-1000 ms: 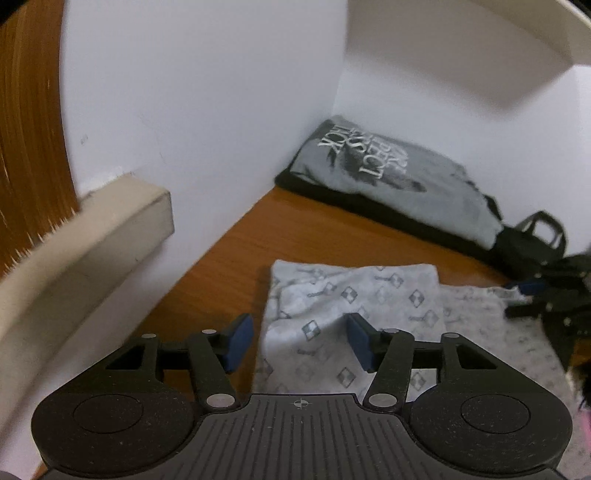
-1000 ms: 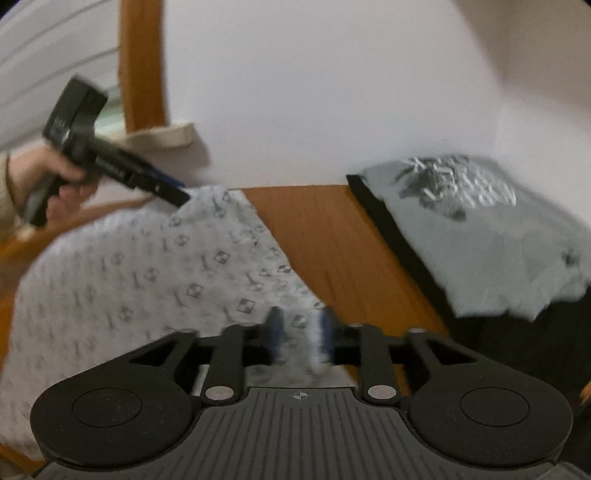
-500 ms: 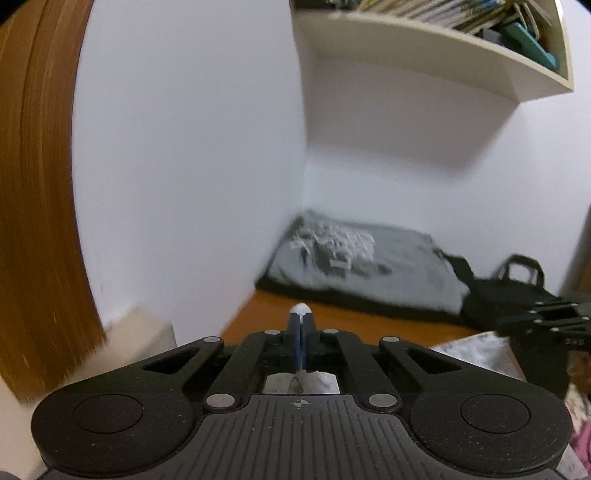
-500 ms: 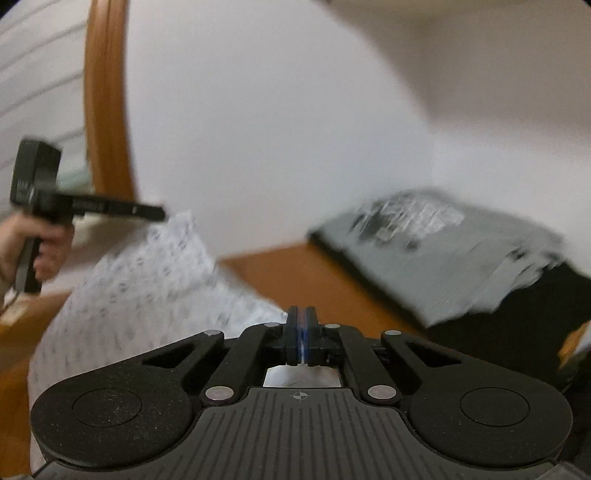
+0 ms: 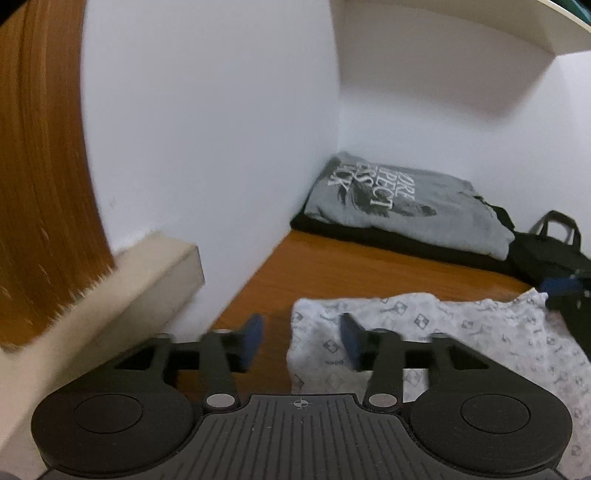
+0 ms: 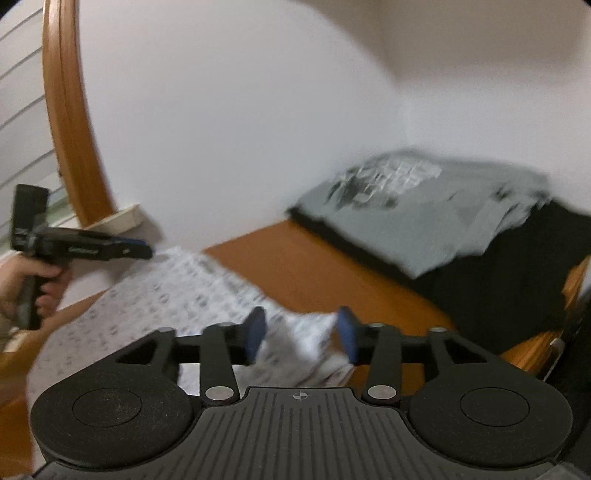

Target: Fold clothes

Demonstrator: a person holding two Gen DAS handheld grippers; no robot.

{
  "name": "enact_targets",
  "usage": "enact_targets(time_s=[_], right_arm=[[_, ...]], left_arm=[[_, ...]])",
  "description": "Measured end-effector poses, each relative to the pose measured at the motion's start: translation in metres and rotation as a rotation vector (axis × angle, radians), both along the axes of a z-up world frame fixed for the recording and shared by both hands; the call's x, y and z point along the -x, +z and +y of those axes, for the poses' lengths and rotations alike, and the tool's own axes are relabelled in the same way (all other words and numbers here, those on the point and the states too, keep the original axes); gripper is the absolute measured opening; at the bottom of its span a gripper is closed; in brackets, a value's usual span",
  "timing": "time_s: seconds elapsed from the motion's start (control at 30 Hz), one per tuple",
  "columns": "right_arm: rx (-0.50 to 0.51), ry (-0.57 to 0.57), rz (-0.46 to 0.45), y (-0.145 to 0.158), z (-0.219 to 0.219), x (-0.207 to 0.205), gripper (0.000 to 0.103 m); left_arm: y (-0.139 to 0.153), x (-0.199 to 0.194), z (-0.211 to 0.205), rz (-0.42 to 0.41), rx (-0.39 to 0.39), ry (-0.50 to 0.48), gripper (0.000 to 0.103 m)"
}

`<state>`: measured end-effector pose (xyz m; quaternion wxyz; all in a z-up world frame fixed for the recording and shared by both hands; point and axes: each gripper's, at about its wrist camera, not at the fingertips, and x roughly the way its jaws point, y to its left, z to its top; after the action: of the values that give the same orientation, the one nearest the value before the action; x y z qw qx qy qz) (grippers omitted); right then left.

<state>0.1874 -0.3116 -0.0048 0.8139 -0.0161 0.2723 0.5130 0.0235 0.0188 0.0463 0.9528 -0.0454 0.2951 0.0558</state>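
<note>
Both wrist views look low across the wooden table point(image 5: 332, 266) (close up), sharing the patterned cloth point(image 6: 177, 295).

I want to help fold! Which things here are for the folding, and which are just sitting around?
For the folding:
white patterned cloth
left gripper, open
right gripper, open

Just sitting around:
grey printed shirt, already folded on a black garment
black bag
shelf
wooden table
</note>
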Motion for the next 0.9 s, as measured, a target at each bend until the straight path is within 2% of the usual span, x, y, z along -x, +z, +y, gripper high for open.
enact_targets(time_s=[0.03,0.07,0.1,0.13,0.17,0.2,0.4,0.53,0.57,0.6,0.63,0.67,0.73,0.83,0.9], right_arm=[[0.017,0.008,0.005,-0.001,0.003,0.001,0.053],[0.034,0.012,0.002,-0.002,0.006,0.002,0.052],[0.041,0.011,-0.007,-0.003,0.008,0.004,0.050],[0.041,0.016,-0.019,-0.003,0.009,0.006,0.032],[0.039,0.023,-0.032,-0.003,0.010,0.008,0.012],[0.036,0.026,-0.046,-0.002,0.010,0.010,0.004],[-0.070,-0.024,-0.169,0.024,-0.009,0.021,0.004],[-0.002,-0.091,-0.219,0.020,0.004,0.019,0.004],[0.040,-0.098,-0.193,0.013,0.009,0.015,0.005],[0.075,-0.096,-0.165,0.007,0.013,0.013,0.007],[0.102,-0.092,-0.147,0.001,0.015,0.012,0.012],[0.110,-0.096,-0.153,-0.002,0.014,0.014,0.015],[0.093,-0.108,-0.171,-0.002,0.007,0.019,0.026],[0.064,-0.095,-0.197,0.007,0.000,0.032,0.031],[0.047,-0.075,-0.212,0.014,-0.002,0.041,0.038]], left_arm=[[-0.003,-0.002,0.001,0.001,0.013,-0.010,0.055],[-0.006,-0.005,0.002,-0.002,0.021,-0.019,0.047],[-0.009,-0.007,0.002,-0.005,0.028,-0.028,0.025],[-0.011,-0.008,0.002,-0.011,0.030,-0.037,0.007],[-0.011,-0.009,0.001,-0.018,0.027,-0.046,0.002],[-0.009,-0.009,-0.001,-0.030,0.017,-0.056,0.002],[0.008,-0.011,-0.010,-0.083,-0.038,-0.044,0.002],[0.020,-0.013,-0.013,-0.105,-0.060,-0.021,0.006],[0.019,-0.014,-0.014,-0.092,-0.068,-0.009,0.006],[0.016,-0.016,-0.015,-0.066,-0.078,0.006,0.009],[0.015,-0.015,-0.016,-0.056,-0.083,0.012,0.018],[0.015,-0.010,-0.017,-0.057,-0.086,0.012,0.022],[0.016,0.000,-0.020,-0.059,-0.091,0.011,0.033],[0.018,0.025,-0.025,-0.063,-0.105,-0.011,0.044],[0.018,0.042,-0.029,-0.061,-0.106,-0.016,0.046]])
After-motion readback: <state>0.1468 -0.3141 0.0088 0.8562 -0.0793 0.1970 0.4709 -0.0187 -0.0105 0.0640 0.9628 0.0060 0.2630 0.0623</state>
